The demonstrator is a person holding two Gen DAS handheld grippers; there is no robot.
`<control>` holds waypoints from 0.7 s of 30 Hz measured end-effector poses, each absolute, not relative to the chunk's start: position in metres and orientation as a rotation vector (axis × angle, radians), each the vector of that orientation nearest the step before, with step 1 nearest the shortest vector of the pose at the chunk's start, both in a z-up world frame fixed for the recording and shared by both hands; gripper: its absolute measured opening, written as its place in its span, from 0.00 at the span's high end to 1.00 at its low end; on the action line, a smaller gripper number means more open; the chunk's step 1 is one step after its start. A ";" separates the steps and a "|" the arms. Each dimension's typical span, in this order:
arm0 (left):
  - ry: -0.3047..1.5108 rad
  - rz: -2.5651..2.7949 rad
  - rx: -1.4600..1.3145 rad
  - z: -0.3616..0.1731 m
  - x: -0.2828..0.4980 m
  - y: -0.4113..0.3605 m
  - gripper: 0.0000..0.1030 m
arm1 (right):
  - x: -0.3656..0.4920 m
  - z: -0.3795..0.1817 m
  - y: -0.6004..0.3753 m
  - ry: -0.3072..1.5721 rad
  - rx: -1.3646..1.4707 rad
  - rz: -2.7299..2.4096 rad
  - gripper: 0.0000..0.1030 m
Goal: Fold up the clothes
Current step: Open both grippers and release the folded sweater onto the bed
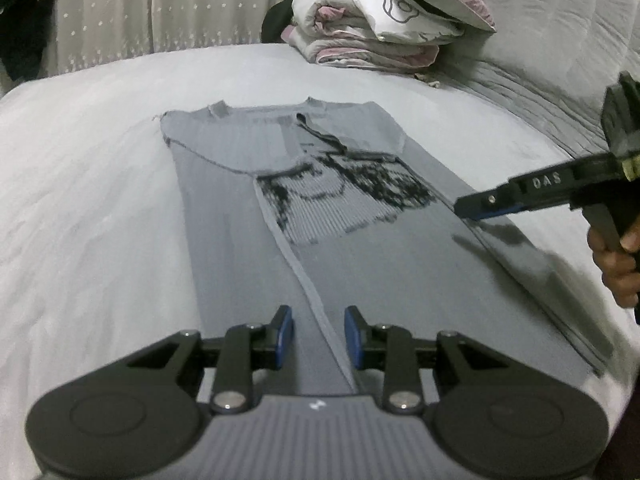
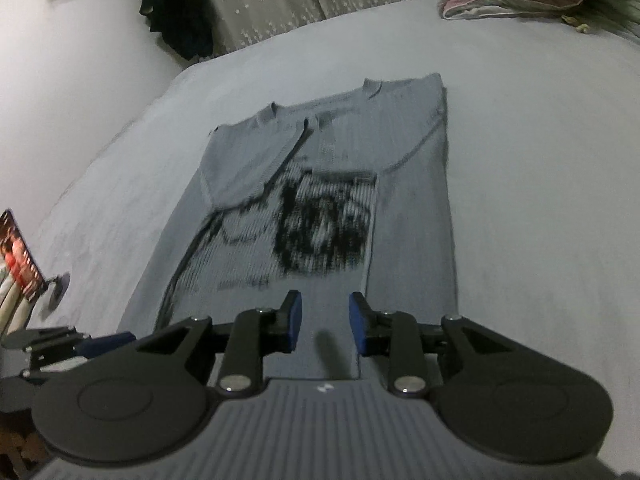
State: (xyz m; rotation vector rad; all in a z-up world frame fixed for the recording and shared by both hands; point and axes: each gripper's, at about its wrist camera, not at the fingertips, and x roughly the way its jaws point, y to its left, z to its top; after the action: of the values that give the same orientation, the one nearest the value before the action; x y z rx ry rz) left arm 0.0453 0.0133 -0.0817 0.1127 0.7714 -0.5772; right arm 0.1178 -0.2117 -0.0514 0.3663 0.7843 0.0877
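Pale bed sheet (image 1: 100,160) fills the frame; star-dotted curtain (image 1: 160,4) upper left, folded bedding pile (image 1: 360,28) top centre, dim light.

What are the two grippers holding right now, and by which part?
Nothing: the left gripper and right gripper have open, empty jaws above the folded grey shirt.

Folded bedding (image 1: 372,28), dotted curtain (image 1: 160,4), perhaps dark clothes (image 2: 180,20).

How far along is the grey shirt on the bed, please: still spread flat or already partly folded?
Partly folded. Both sides of the grey shirt are turned inward over the printed front, forming a long strip on the bed; it is not yet folded lengthwise.
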 end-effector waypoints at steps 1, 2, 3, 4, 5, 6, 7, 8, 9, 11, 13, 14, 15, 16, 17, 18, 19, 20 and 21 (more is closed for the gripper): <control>0.780 -0.571 0.117 -0.082 0.039 0.014 0.72 | 0.111 -0.052 -0.210 0.790 0.362 0.089 0.70; 0.786 -0.565 0.122 -0.082 0.032 0.014 0.72 | 0.103 -0.052 -0.207 0.795 0.355 0.089 0.70; 0.791 -0.560 0.128 -0.082 0.026 0.014 0.72 | 0.095 -0.053 -0.205 0.798 0.349 0.087 0.70; 0.796 -0.556 0.132 -0.083 0.020 0.014 0.72 | 0.088 -0.053 -0.203 0.801 0.344 0.086 0.70; 0.800 -0.554 0.134 -0.083 0.014 0.014 0.72 | 0.080 -0.054 -0.201 0.805 0.343 0.085 0.70; 0.804 -0.551 0.138 -0.083 0.007 0.014 0.72 | 0.072 -0.055 -0.199 0.808 0.341 0.083 0.70; 0.808 -0.548 0.143 -0.083 0.000 0.015 0.72 | 0.065 -0.055 -0.197 0.808 0.340 0.081 0.70; 0.811 -0.543 0.146 -0.083 -0.005 0.015 0.72 | 0.057 -0.056 -0.194 0.808 0.335 0.078 0.70; 0.813 -0.538 0.152 -0.083 -0.011 0.015 0.72 | 0.049 -0.057 -0.192 0.808 0.330 0.075 0.70; 0.816 -0.520 0.169 -0.083 -0.022 0.014 0.72 | 0.034 -0.058 -0.187 0.809 0.315 0.067 0.70; 0.805 -0.485 0.196 -0.083 -0.033 0.013 0.76 | 0.020 -0.059 -0.182 0.806 0.295 0.062 0.70; 0.794 -0.462 0.209 -0.083 -0.038 0.012 0.78 | 0.013 -0.060 -0.180 0.806 0.288 0.062 0.70; 0.786 -0.444 0.224 -0.083 -0.042 0.011 0.79 | 0.007 -0.061 -0.178 0.804 0.284 0.060 0.70; 0.779 -0.432 0.233 -0.083 -0.047 0.011 0.80 | 0.001 -0.061 -0.176 0.802 0.278 0.059 0.70; 0.777 -0.430 0.234 -0.083 -0.051 0.010 0.80 | -0.004 -0.062 -0.175 0.800 0.271 0.056 0.70; 0.775 -0.429 0.234 -0.083 -0.055 0.009 0.81 | -0.009 -0.062 -0.174 0.797 0.264 0.054 0.70; 0.773 -0.426 0.235 -0.083 -0.057 0.008 0.83 | -0.014 -0.063 -0.173 0.795 0.257 0.052 0.70; 0.770 -0.419 0.234 -0.083 -0.059 0.008 0.84 | -0.016 -0.063 -0.173 0.793 0.251 0.047 0.70; 0.766 -0.412 0.232 -0.083 -0.060 0.007 0.86 | -0.019 -0.064 -0.172 0.791 0.245 0.043 0.70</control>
State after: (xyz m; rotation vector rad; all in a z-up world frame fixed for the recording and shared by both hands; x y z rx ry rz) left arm -0.0602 0.0073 -0.0834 0.2325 0.7662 -0.4125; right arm -0.0189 -0.1720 -0.0637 0.2450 0.7913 0.0430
